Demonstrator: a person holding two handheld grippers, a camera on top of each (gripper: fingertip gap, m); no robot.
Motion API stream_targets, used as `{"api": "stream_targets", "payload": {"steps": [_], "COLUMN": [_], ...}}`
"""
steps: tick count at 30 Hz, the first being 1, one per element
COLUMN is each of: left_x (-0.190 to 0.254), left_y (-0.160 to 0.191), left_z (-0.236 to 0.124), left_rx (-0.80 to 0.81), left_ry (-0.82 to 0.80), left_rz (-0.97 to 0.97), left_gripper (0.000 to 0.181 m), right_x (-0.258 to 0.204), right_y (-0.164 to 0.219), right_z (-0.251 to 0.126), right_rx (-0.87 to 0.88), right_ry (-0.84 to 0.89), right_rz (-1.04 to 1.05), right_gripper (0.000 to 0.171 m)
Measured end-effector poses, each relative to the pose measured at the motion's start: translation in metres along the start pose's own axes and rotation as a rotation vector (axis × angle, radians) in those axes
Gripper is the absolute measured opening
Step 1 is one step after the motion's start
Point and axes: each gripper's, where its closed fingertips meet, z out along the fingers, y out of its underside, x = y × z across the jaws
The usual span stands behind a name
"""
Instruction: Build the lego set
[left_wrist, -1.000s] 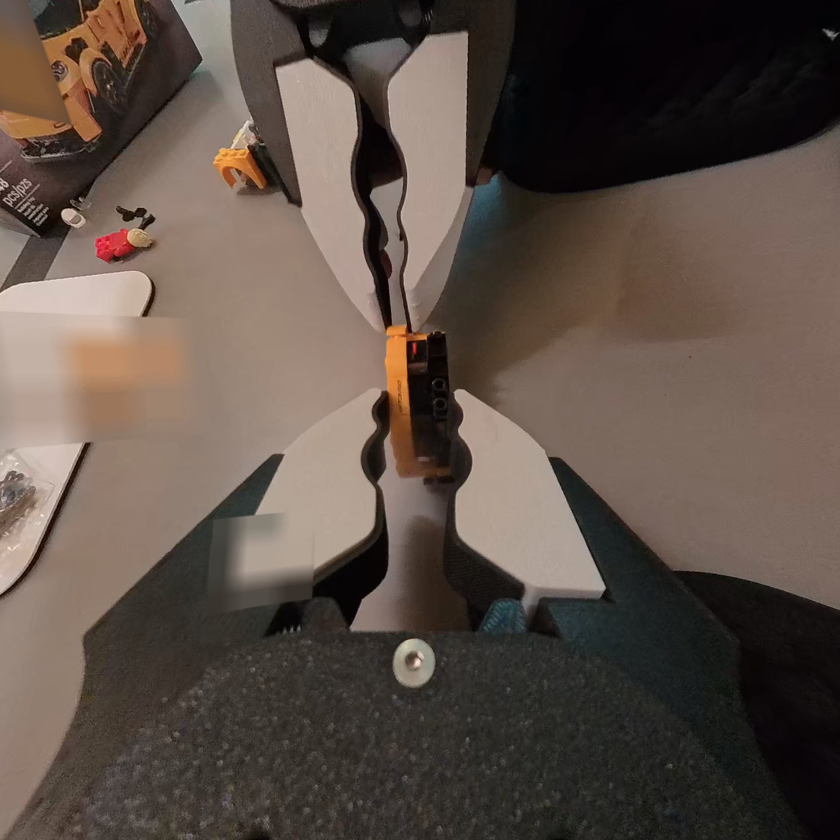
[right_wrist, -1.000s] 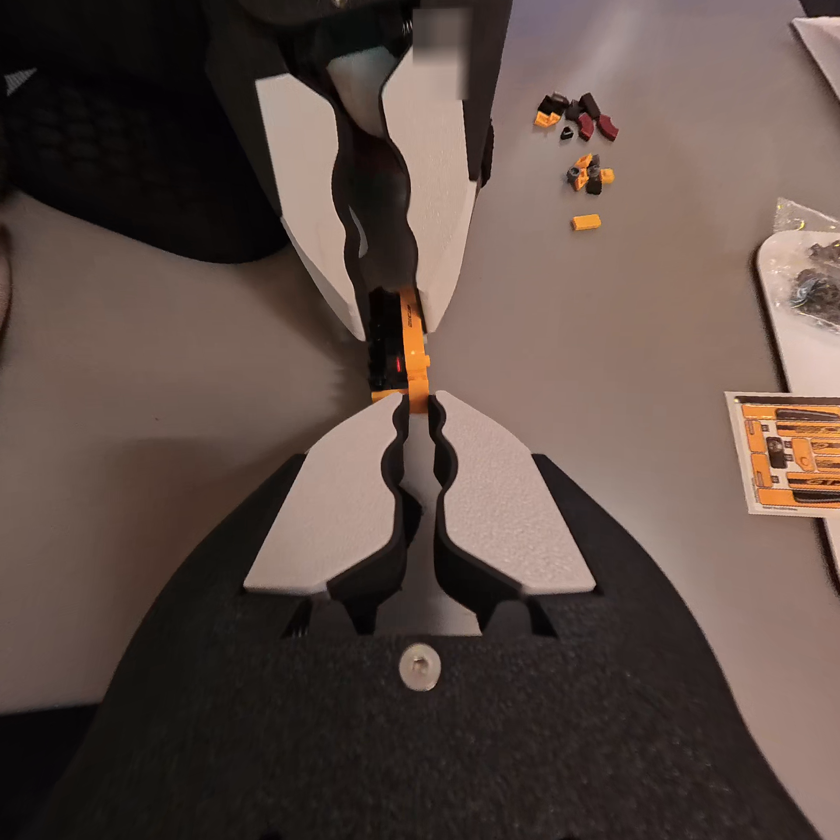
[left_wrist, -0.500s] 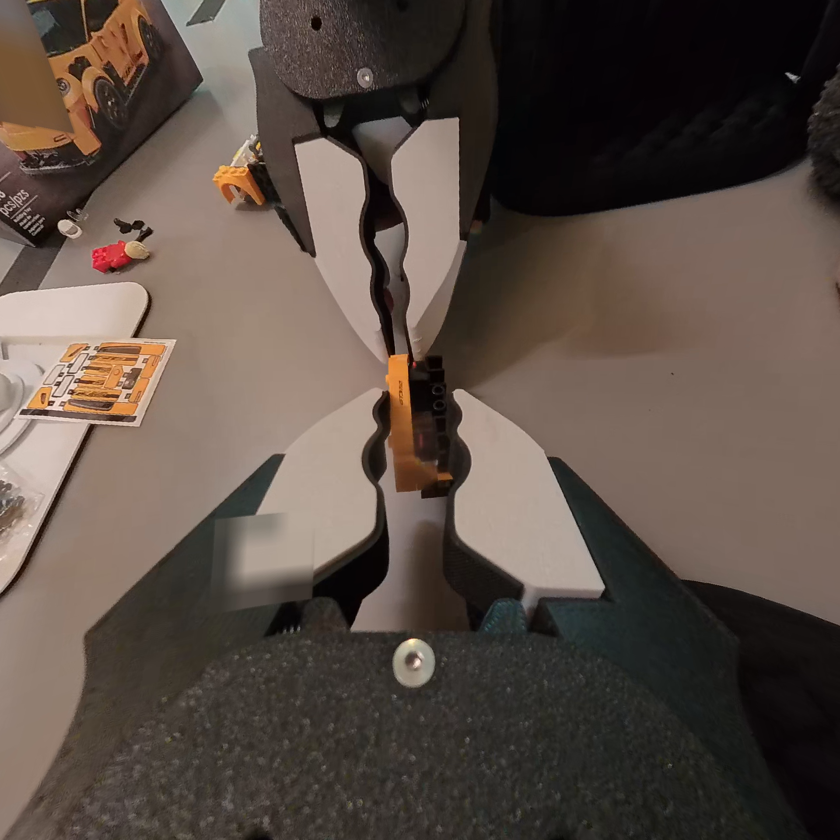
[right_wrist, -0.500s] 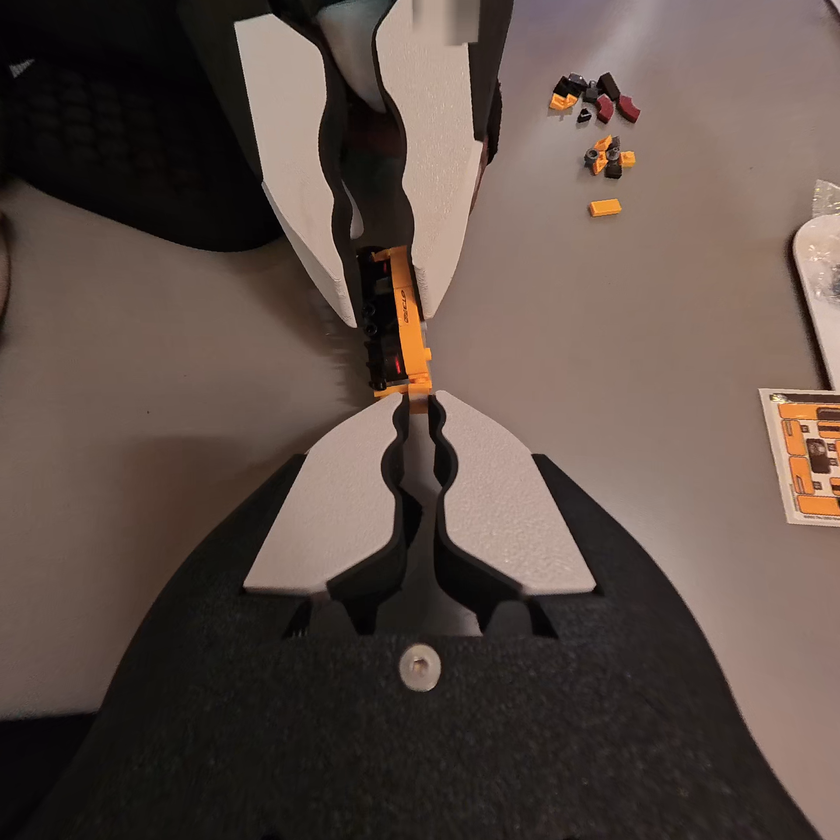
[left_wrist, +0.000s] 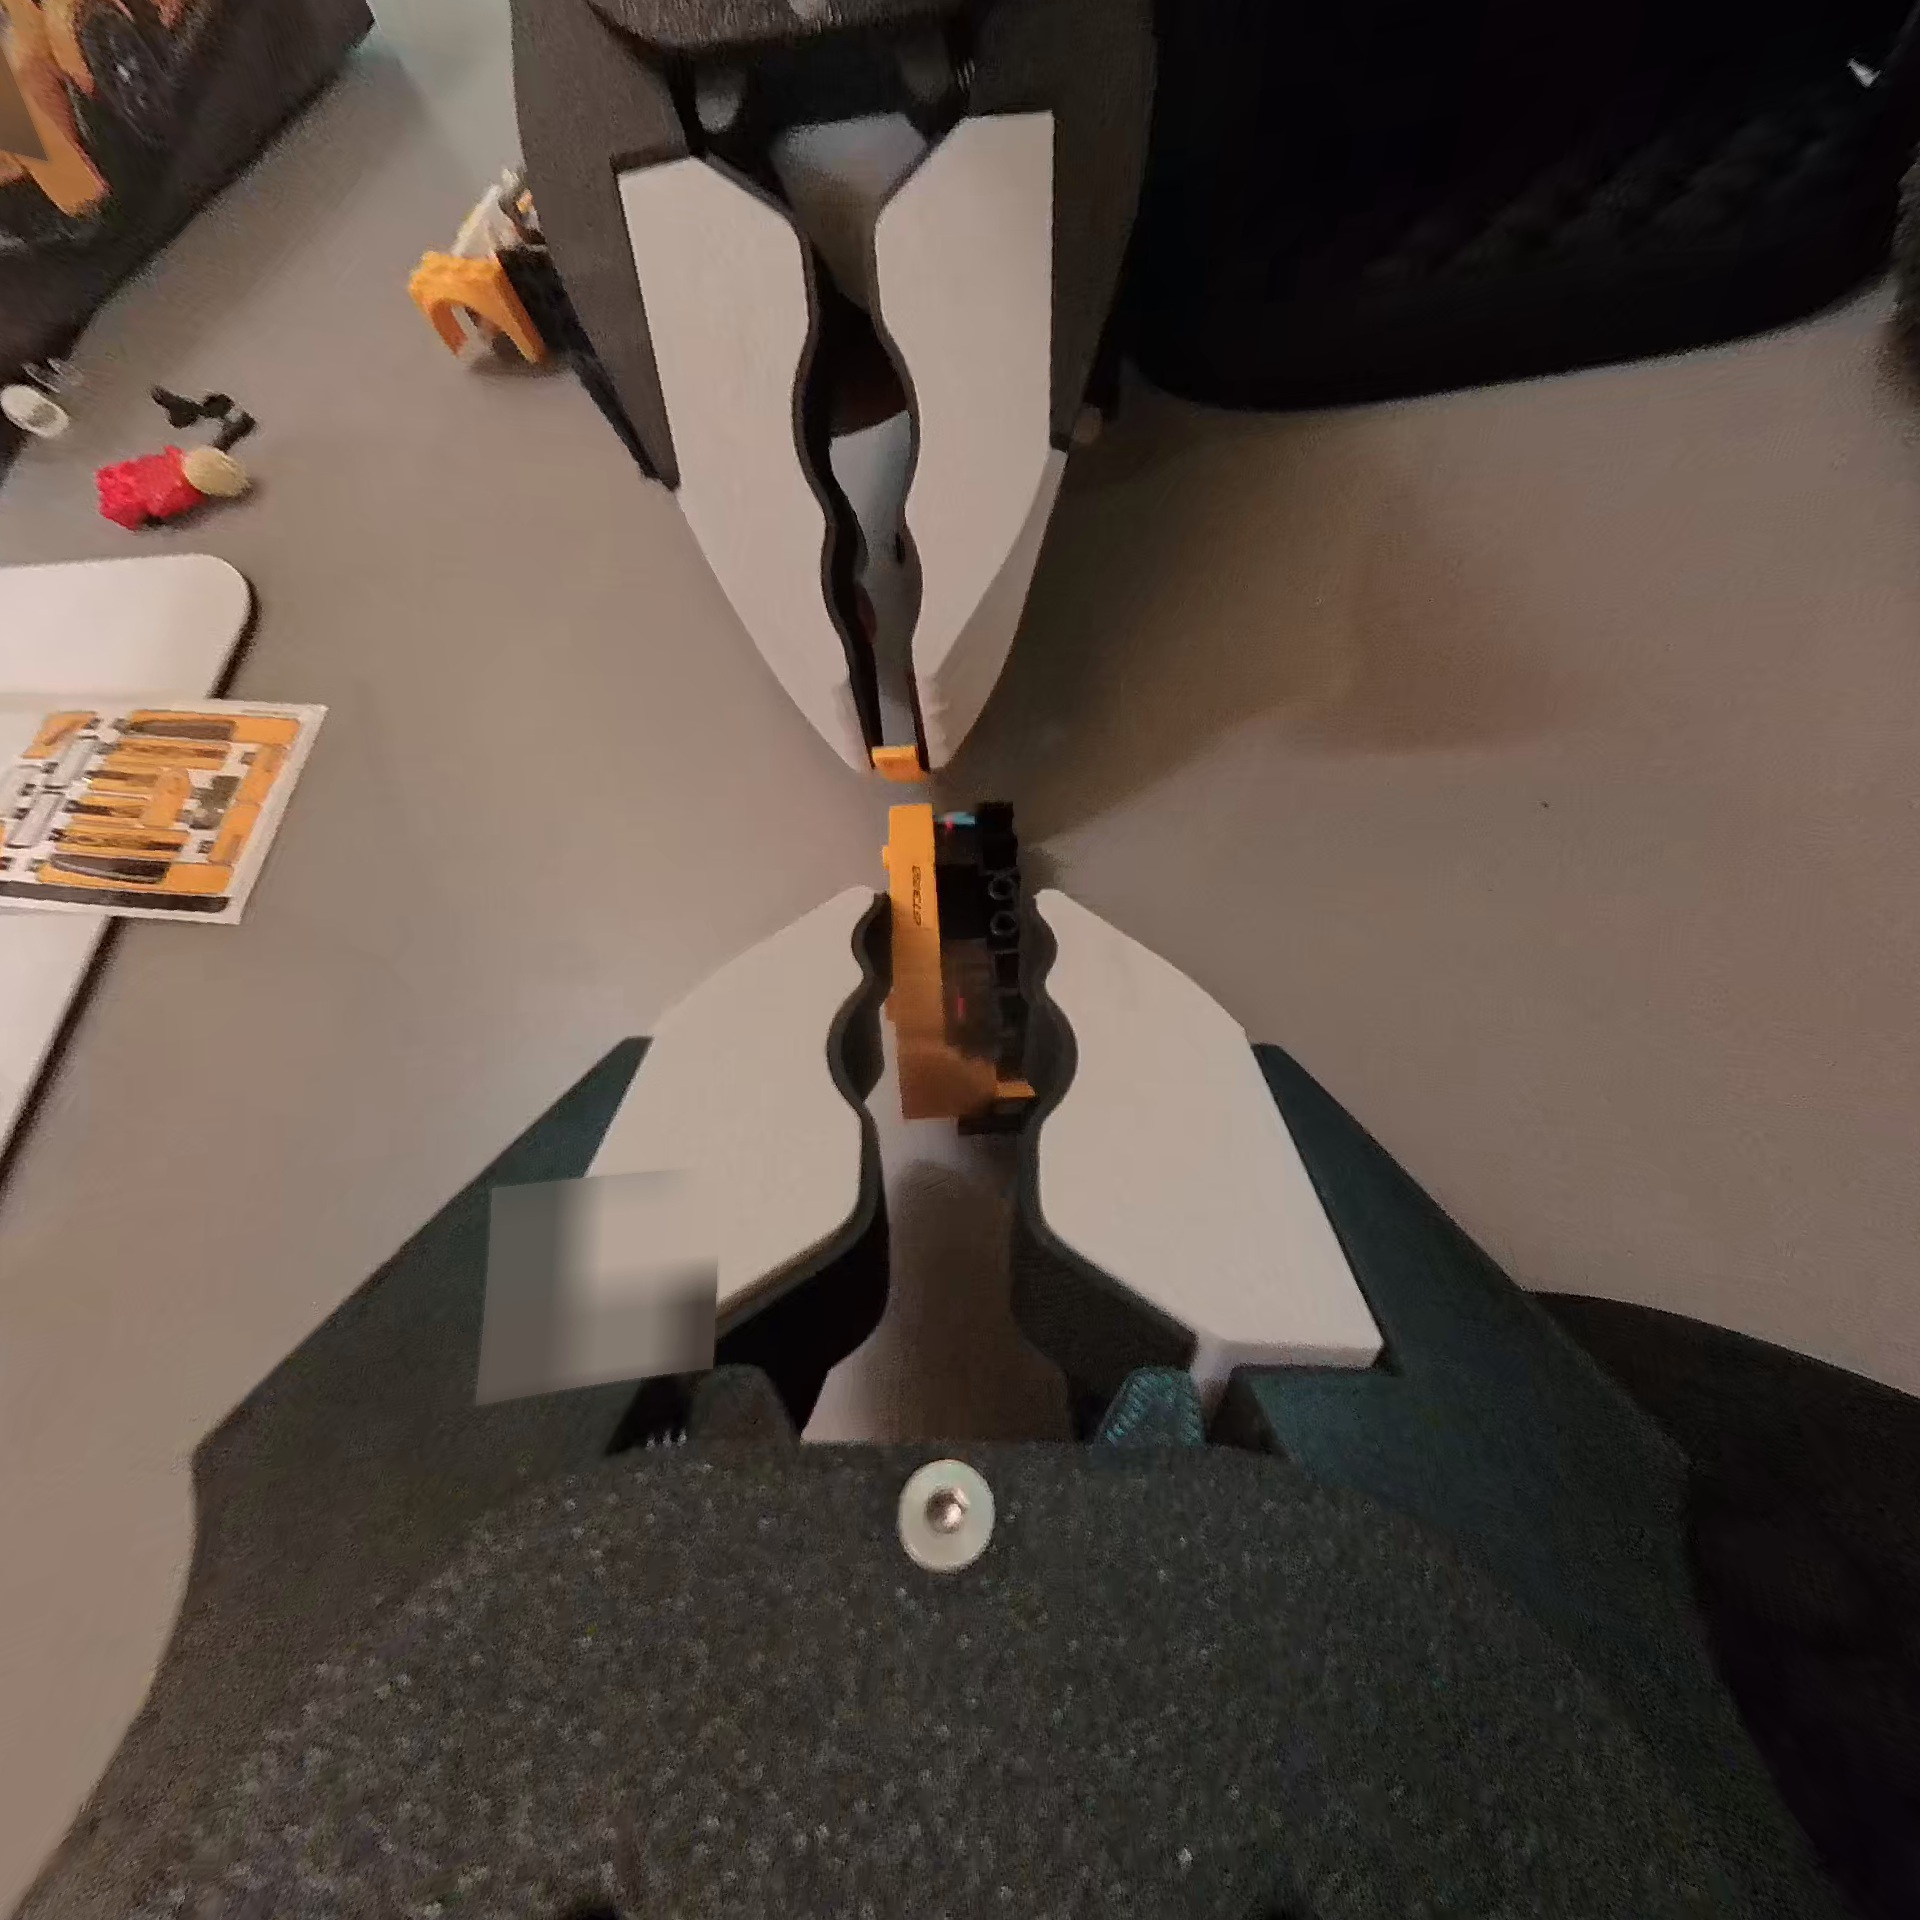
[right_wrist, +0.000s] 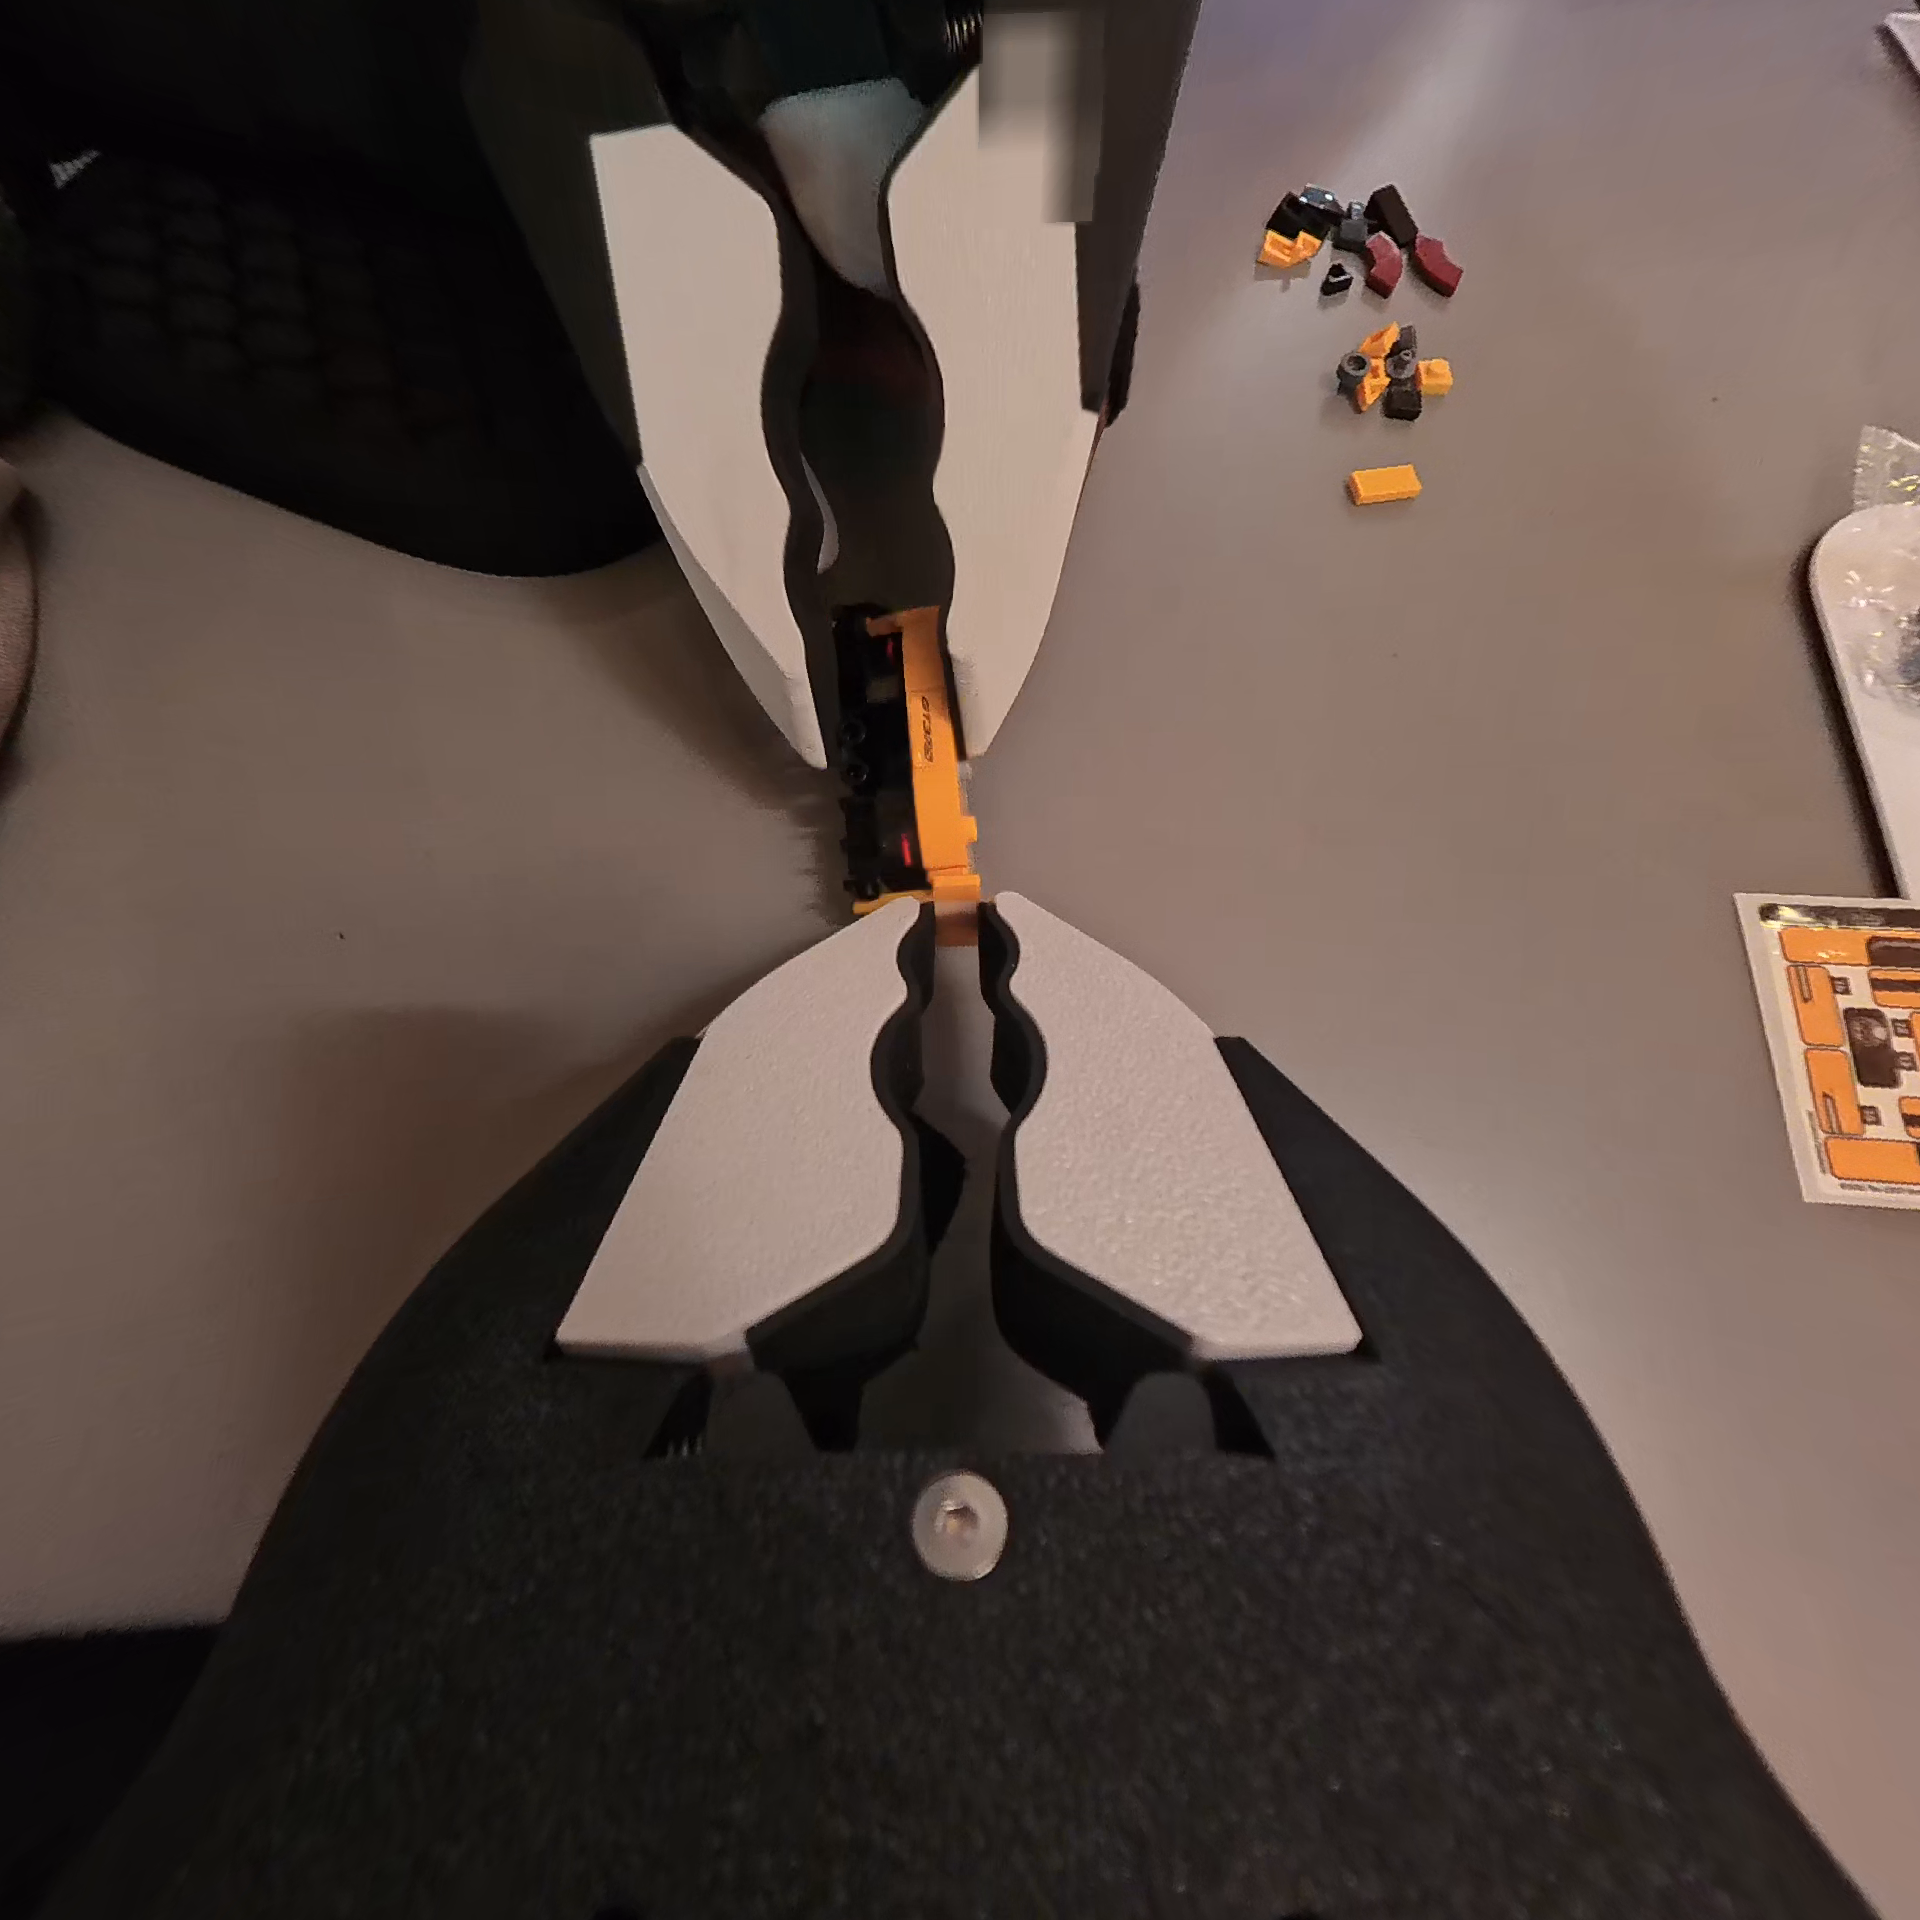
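Dim, warm indoor light; soft shadows pool on the grey table (left_wrist: 1455, 831), wide-angle bending and slight blur toward edges.

My right gripper (right_wrist: 956, 920) pinches a small orange piece (right_wrist: 957, 925) at its fingertips, touching the orange-and-black lego assembly (right_wrist: 902, 758) clamped in the left gripper (right_wrist: 896, 753) opposite; loose bricks (right_wrist: 1366, 301) and sticker sheet (right_wrist: 1844, 1044) lie right.

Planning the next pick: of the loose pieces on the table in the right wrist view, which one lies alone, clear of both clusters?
The flat orange tile: it lies alone below both clusters of small pieces.
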Motion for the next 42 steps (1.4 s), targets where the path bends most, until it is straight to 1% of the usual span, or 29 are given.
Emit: {"api": "stream_targets", "payload": {"steps": [7,10,16,20,23,28,30,32,33,34,36,37,40,42], "left_x": [-0.002,-0.004,0.000,0.001,0.000,-0.003,-0.001,0.001,-0.002,-0.005,-0.002,-0.002,0.003,0.000], "left_y": [0.004,0.005,0.007,0.009,0.012,0.005,0.004,0.007,0.011,0.013,0.011,0.008,-0.010,-0.022], "left_z": [0.001,0.001,0.002,0.003,0.004,0.000,0.004,0.011,0.014,0.017,0.019,0.020,0.016,0.010], "left_rx": [-0.019,-0.043,-0.154,-0.218,-0.213,-0.203,-0.242,-0.318,-0.352,-0.369,-0.338,-0.293,-0.066,0.066], "left_ry": [0.001,-0.010,0.008,0.002,0.011,-0.006,0.005,0.013,-0.008,-0.028,-0.006,0.007,0.102,0.130], "left_rz": [-0.028,-0.040,-0.058,-0.047,-0.062,-0.081,-0.089,-0.107,-0.109,-0.099,-0.105,-0.116,-0.206,-0.247], "left_gripper": [0.023,0.029,0.042,0.037,0.032,0.036,0.040,0.041,0.038,0.029,0.028,0.027,0.027,0.027], "right_x": [0.001,0.001,-0.001,-0.004,-0.004,-0.001,0.000,0.000,0.000,-0.001,-0.002,-0.002,-0.004,-0.007], "right_y": [0.001,0.001,0.000,-0.002,-0.003,0.000,0.001,0.002,0.003,0.002,0.000,-0.002,-0.009,-0.020], "right_z": [-0.003,-0.005,-0.008,-0.009,-0.010,-0.011,-0.011,-0.011,-0.011,-0.011,-0.014,-0.015,-0.023,-0.033], "right_rx": [0.005,0.007,0.014,0.041,0.065,0.058,0.052,0.045,0.044,0.045,0.057,0.069,0.101,0.142], "right_ry": [0.002,0.004,-0.004,-0.030,-0.044,-0.036,-0.035,-0.034,-0.035,-0.037,-0.038,-0.041,-0.055,-0.086], "right_rz": [-0.008,-0.016,-0.023,-0.018,0.003,0.014,0.017,0.015,0.012,0.008,0.004,0.006,0.014,0.022], "right_gripper": [0.008,0.008,0.008,0.008,0.008,0.008,0.008,0.008,0.008,0.008,0.007,0.007,0.008,0.008]}}
